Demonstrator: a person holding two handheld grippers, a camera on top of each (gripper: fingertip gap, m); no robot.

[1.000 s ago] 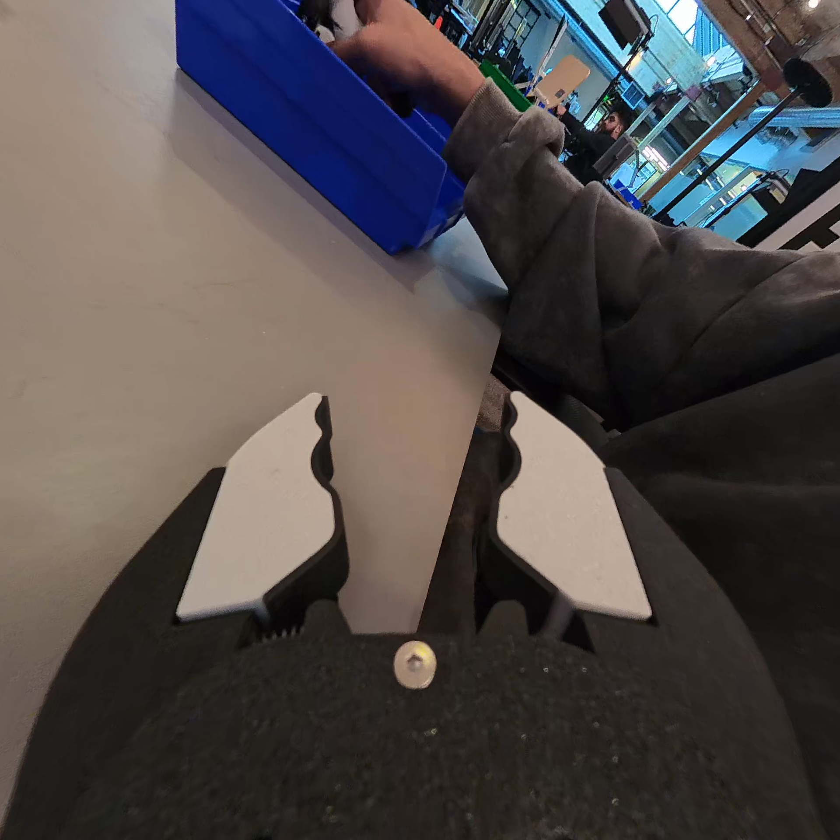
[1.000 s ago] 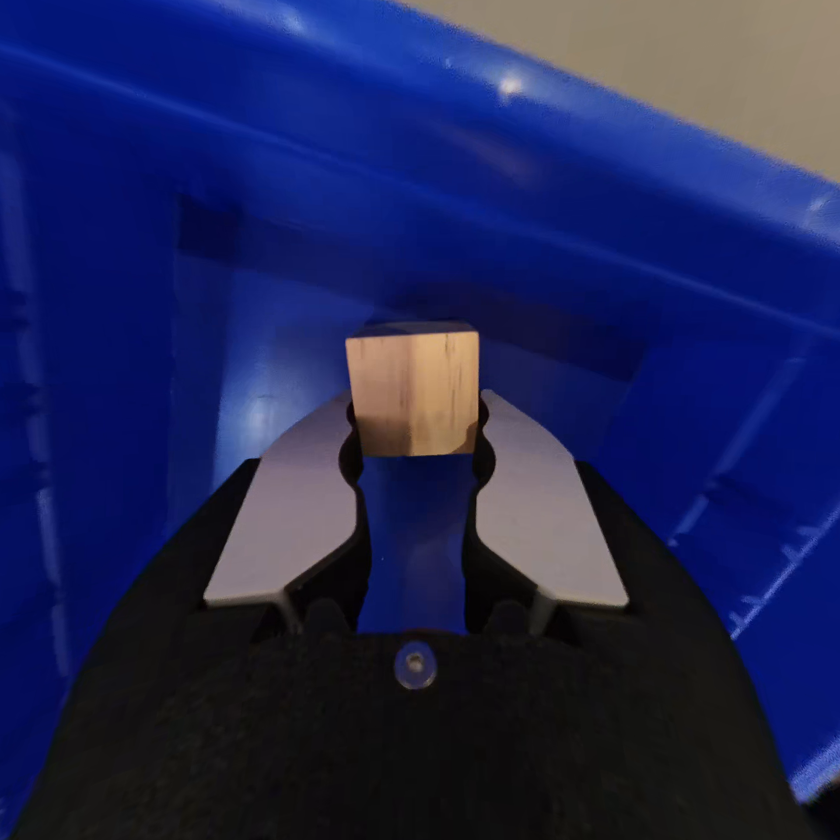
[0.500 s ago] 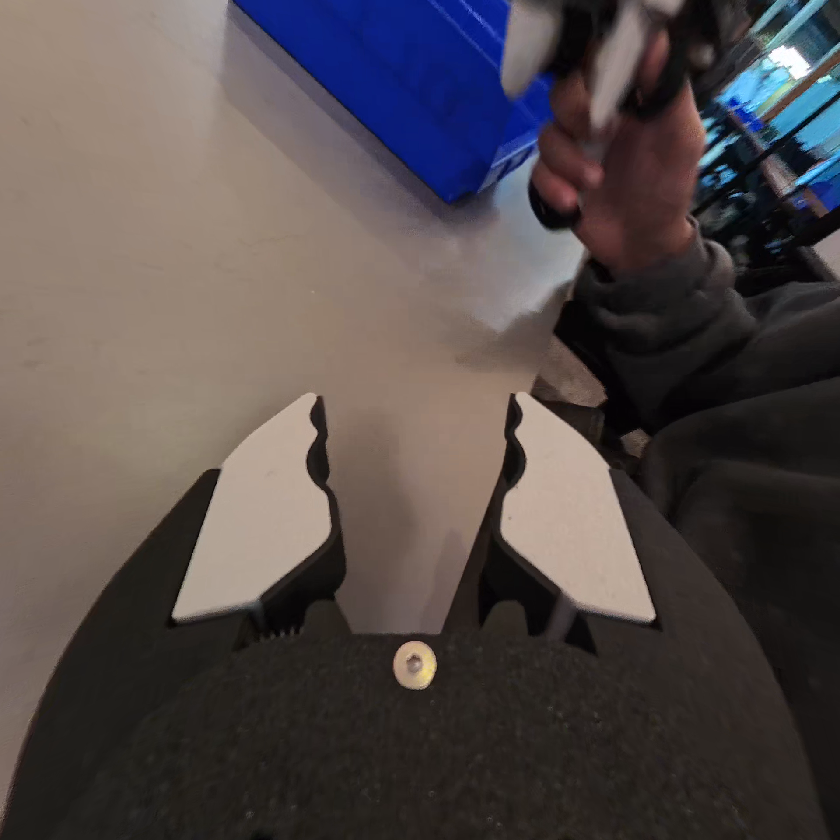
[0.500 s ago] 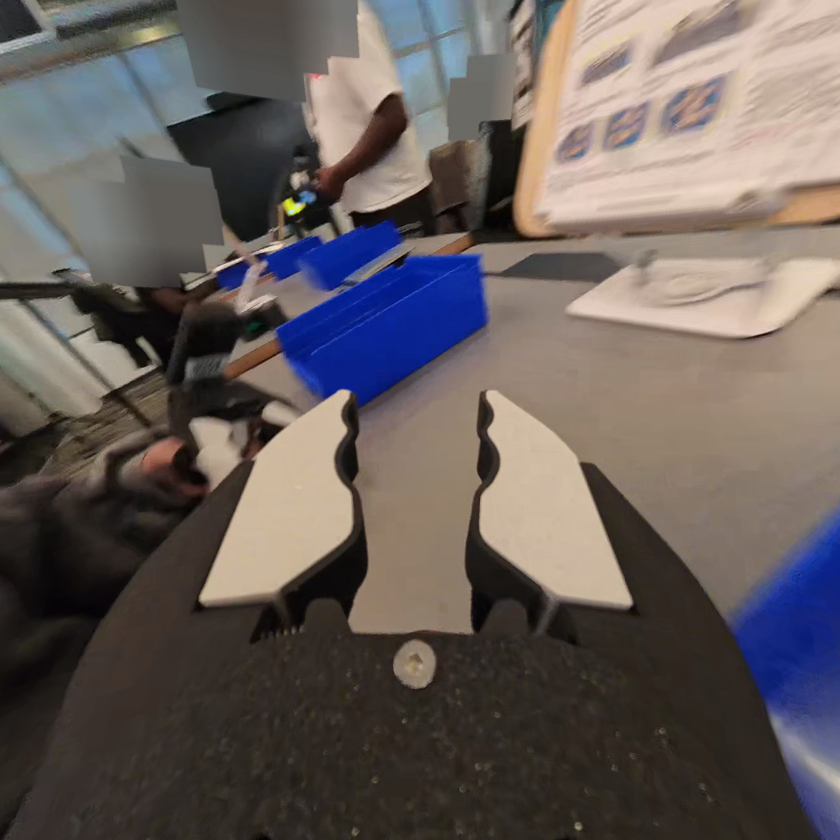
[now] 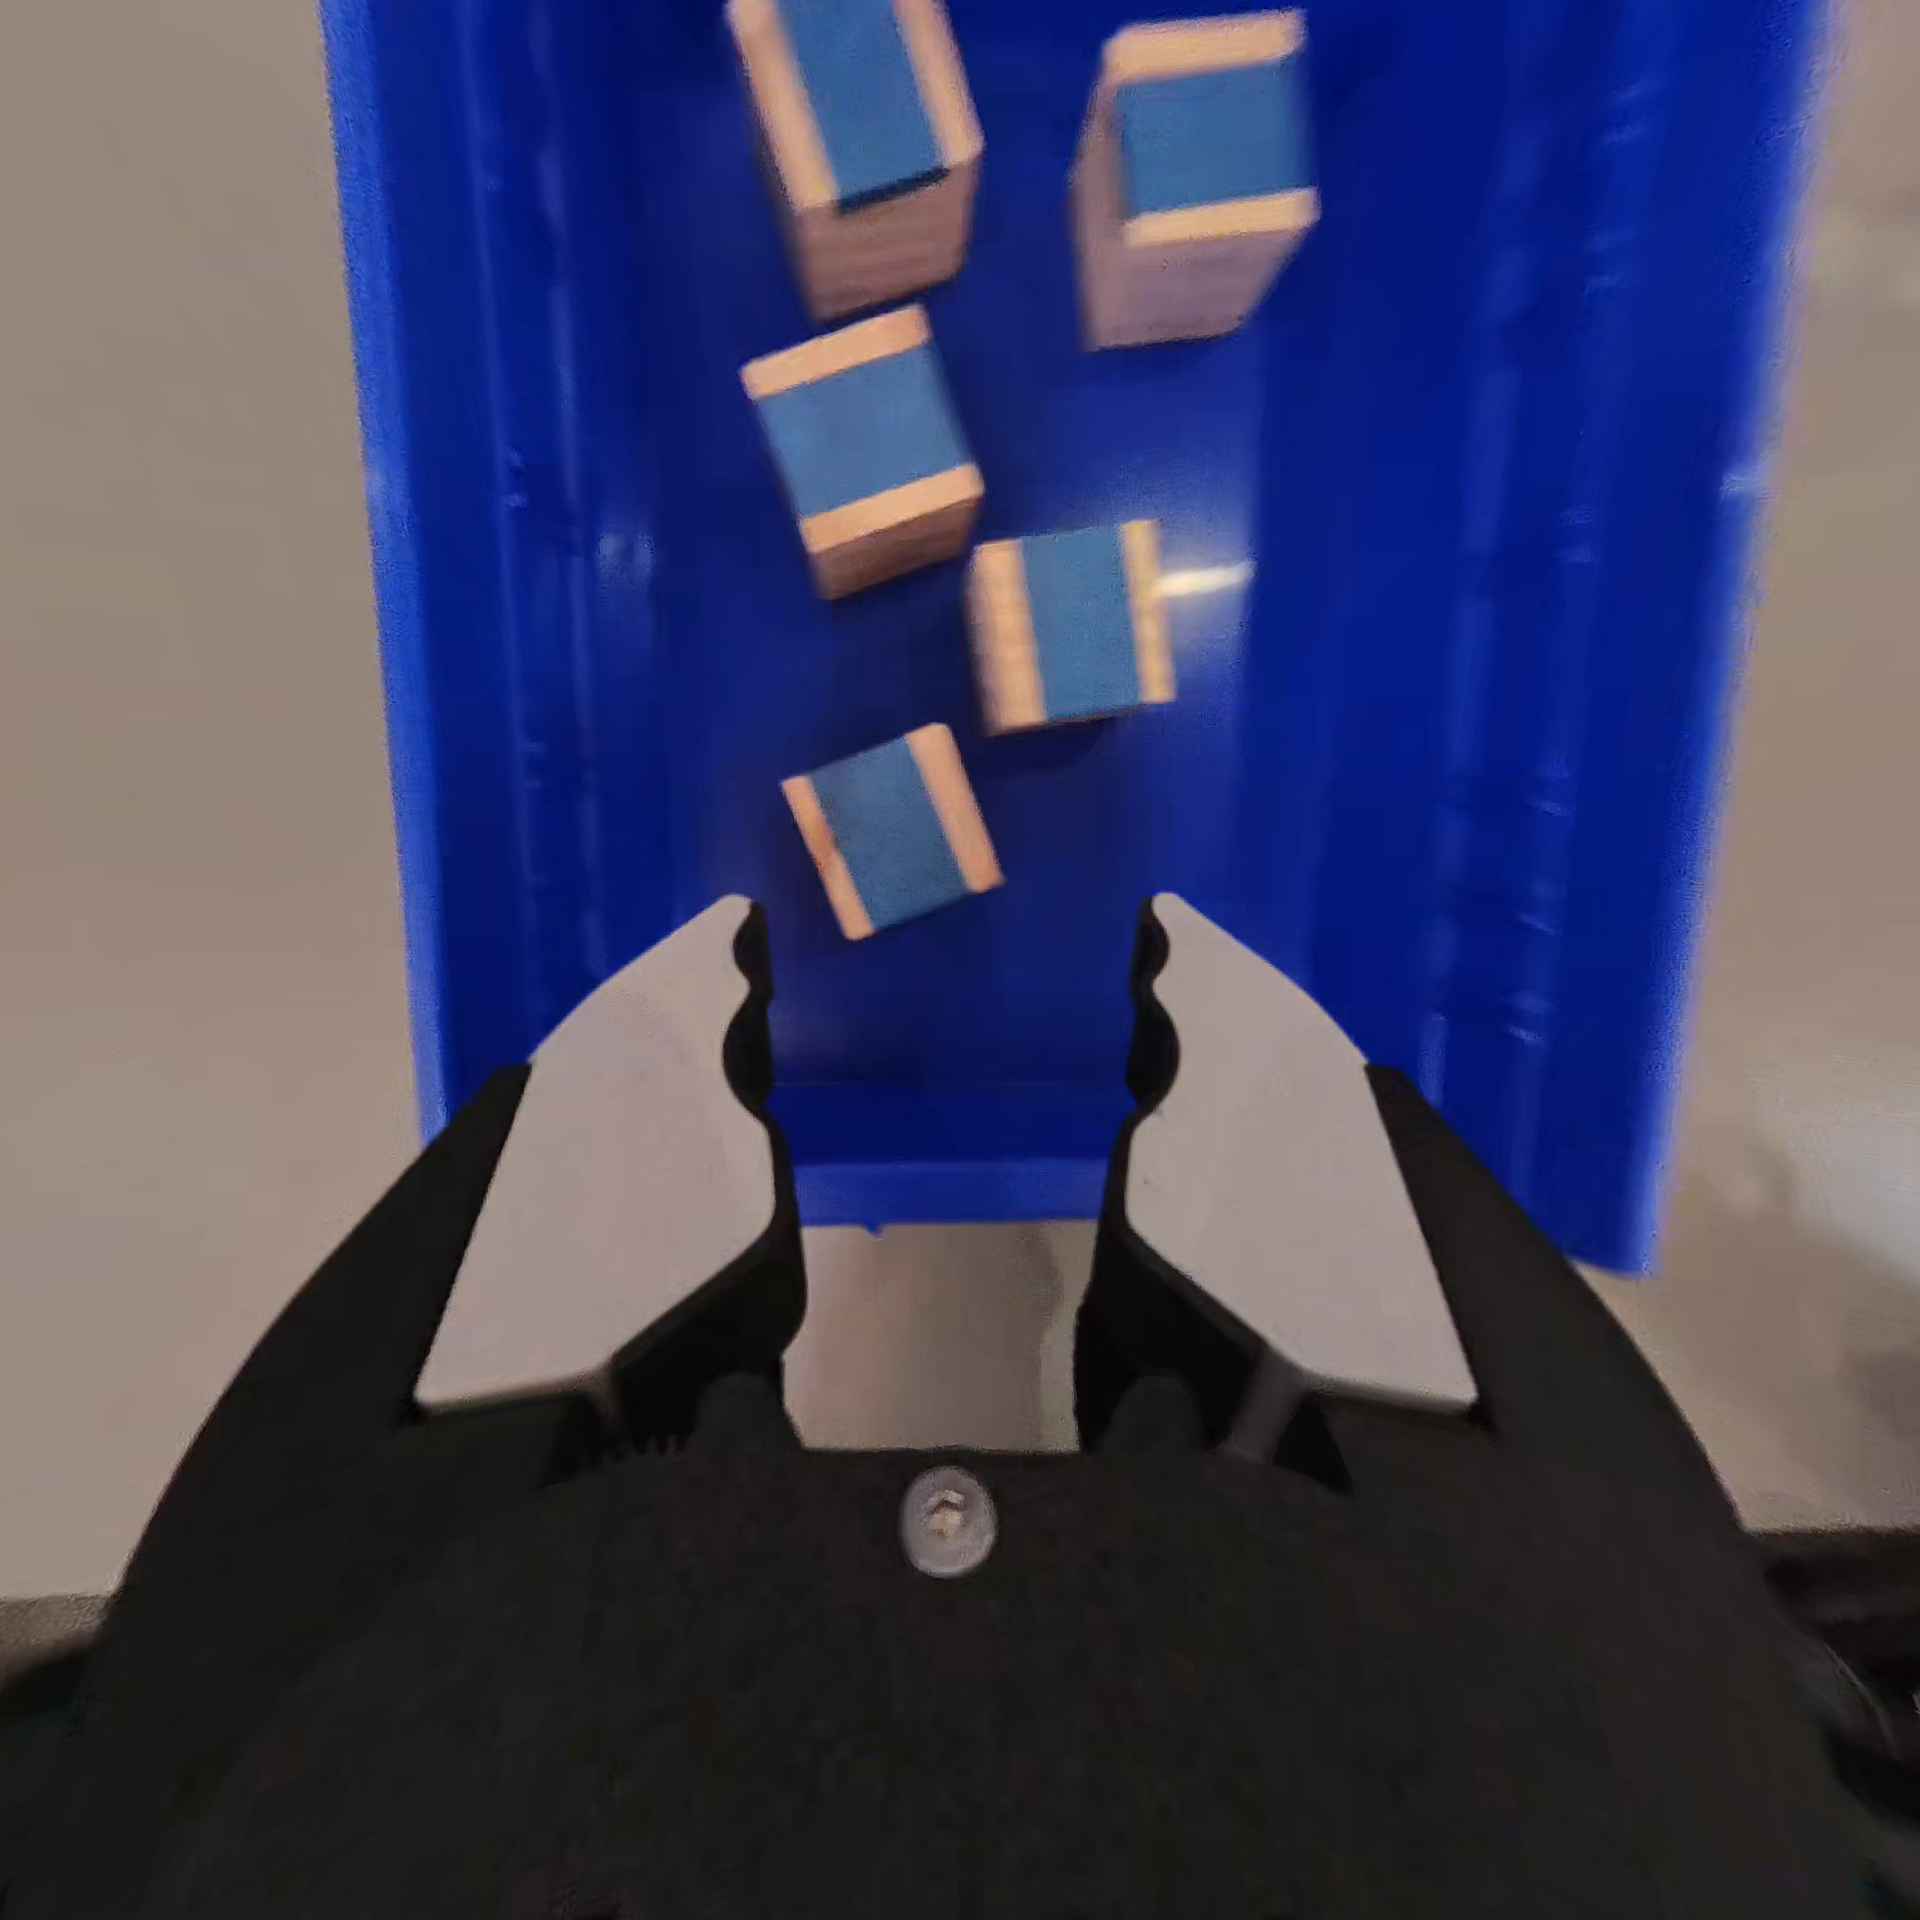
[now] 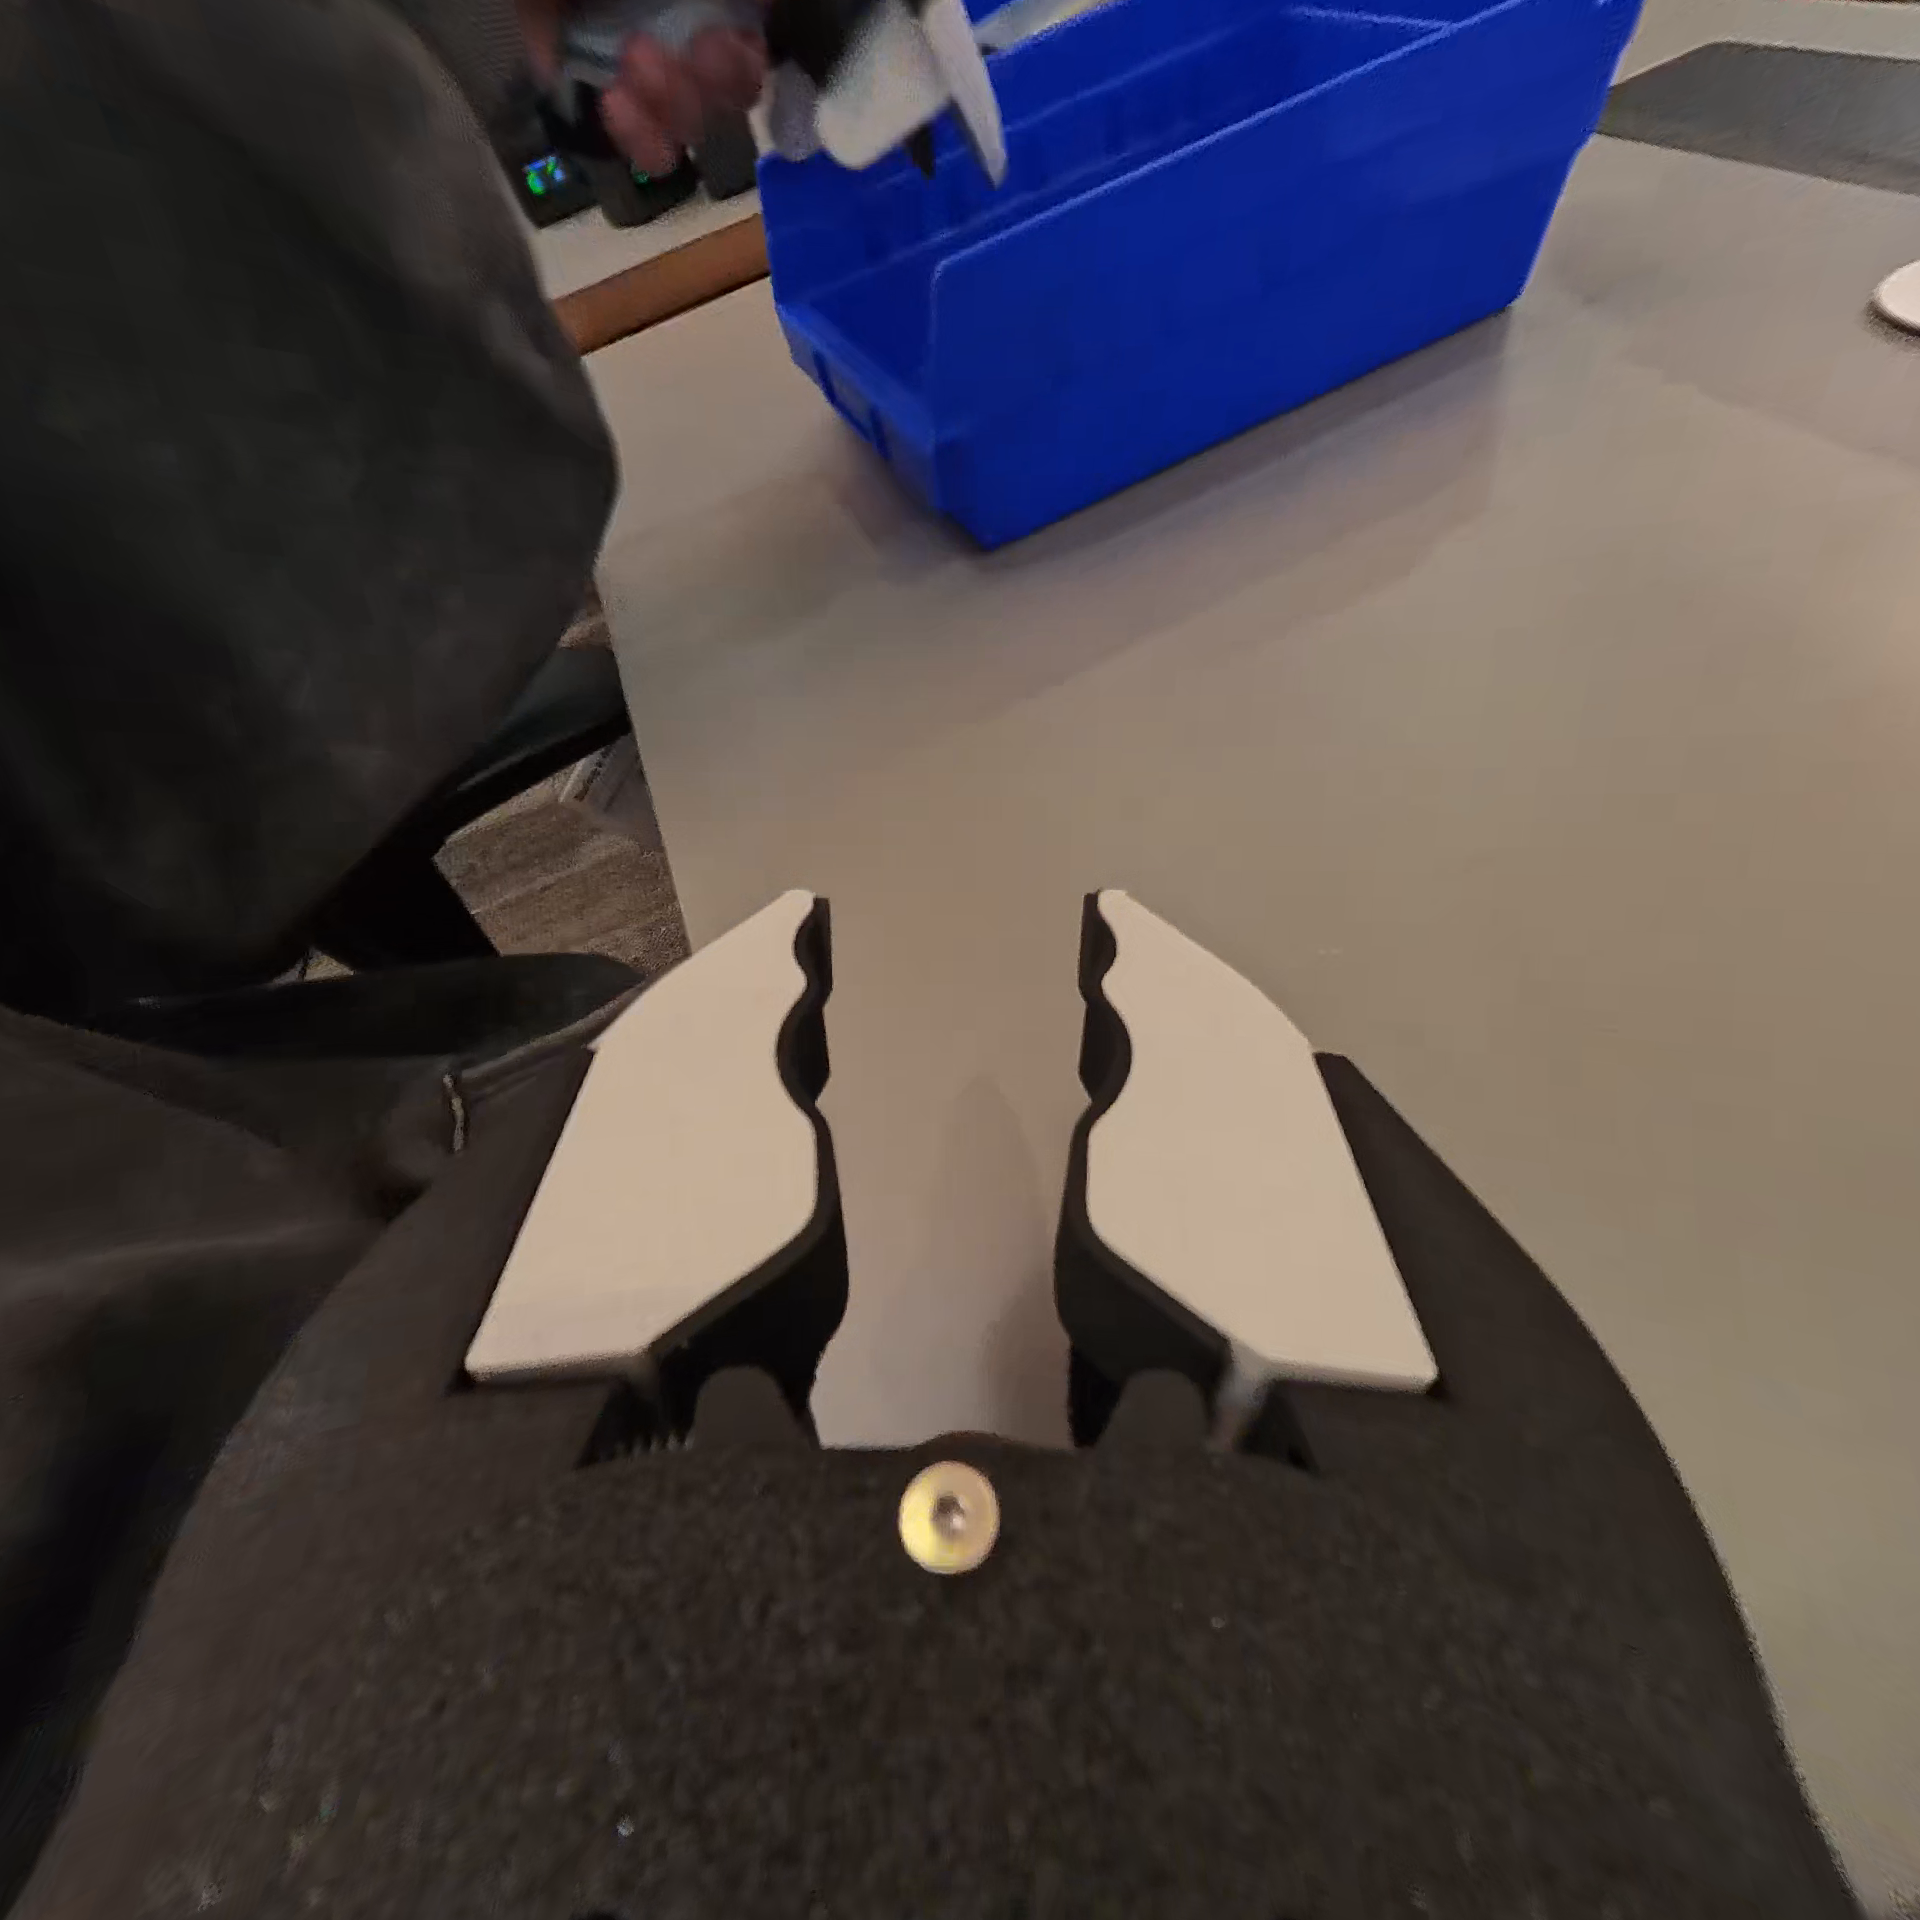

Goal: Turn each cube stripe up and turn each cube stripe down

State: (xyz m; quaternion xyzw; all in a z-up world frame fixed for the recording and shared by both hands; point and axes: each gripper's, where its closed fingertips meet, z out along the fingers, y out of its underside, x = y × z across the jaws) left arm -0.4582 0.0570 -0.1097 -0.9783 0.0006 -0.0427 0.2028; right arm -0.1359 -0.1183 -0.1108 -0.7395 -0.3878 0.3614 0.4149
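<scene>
In the left wrist view a blue bin [image 5: 488, 623] holds several wooden cubes, each with a blue stripe facing up. The nearest cube [image 5: 891, 831] lies just beyond my left gripper [image 5: 945, 920], which is open and empty above the bin's near end. Another cube [image 5: 1070, 623] lies behind it, and one [image 5: 860, 447] farther back. In the right wrist view my right gripper [image 6: 954, 909] is open and empty over the bare grey table [image 6: 1351, 779]. The blue bin [image 6: 1195, 312] stands ahead, with the left gripper [image 6: 883, 94] above it.
The person's dark sleeve and body [image 6: 260, 468] fill the left of the right wrist view. The table edge [image 6: 634, 727] runs beside it. A white object [image 6: 1896, 301] lies at the far right edge.
My right gripper let go of the wooden cube, left the bin and moved back over the table. My left gripper swung from the table edge to above the bin.
</scene>
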